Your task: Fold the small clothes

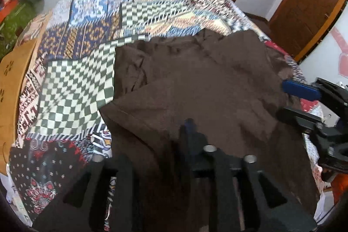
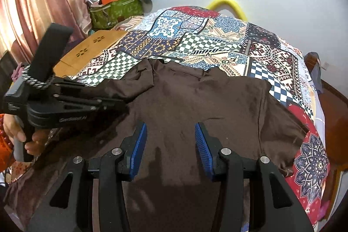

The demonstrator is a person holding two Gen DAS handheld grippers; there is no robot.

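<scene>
Brown garment (image 2: 195, 101) lies spread on the patchwork bed cover (image 2: 217, 40), right under & ahead of both tools. Right hand-held gripper (image 2: 170, 149): blue pads (image 2: 139, 145) apart, roughly half open, nothing between them, brown cloth below. Left hand-held gripper (image 2: 121, 101) comes in from the right one's left, held by a hand (image 2: 19, 134), tip over the garment's sleeve side; in its own blurred view the fingers look apart w/ no cloth pinched. Wooden board (image 2: 87, 51) sits beyond the left one.

Left gripper (image 1: 165, 145) jaws blurred; brown garment (image 2: 195, 101) cut off below.
</scene>
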